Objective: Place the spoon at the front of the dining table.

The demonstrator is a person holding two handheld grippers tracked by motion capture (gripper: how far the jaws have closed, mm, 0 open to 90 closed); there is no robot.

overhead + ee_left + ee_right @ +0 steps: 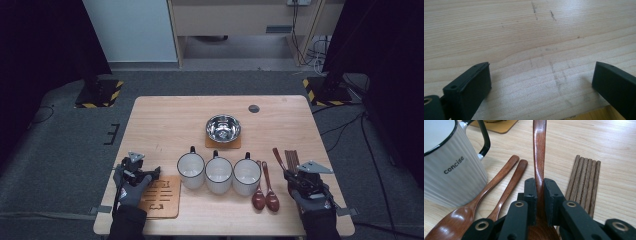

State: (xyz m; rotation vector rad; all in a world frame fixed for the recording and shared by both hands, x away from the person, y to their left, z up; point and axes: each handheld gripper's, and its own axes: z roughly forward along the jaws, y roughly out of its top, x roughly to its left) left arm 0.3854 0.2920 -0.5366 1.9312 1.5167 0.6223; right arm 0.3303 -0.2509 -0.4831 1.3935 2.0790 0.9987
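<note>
1. the wooden surface (165, 120) carries everything, and its pale grain shows under the left tool in the left gripper view.
2. a steel bowl (223, 128) sits on a small mat (223, 144) toward the far middle.
3. three white mugs (219, 174) stand in a row just in front of the bowl, side by side, handles pointing away from the person; the nearest one in the right gripper view reads "concise".
4. a cork trivet (162, 196) lies at the near left, just beside the left mug.
5. the left tool (145, 176) rests over the trivet's far edge – its jaws stand wide apart with only bare wood between them, so it is released.
6. the right tool (289, 175) is clenched on a wooden spoon (539, 152) – the pads press on both sides of the neck just above the bowl of the spoon, the handle pointing away.
7. two more spoons (265, 192) lie side by side between the right mug and the held spoon.
8. a bundle of dark chopsticks (584, 180) lies flat just right of the held spoon.
</note>
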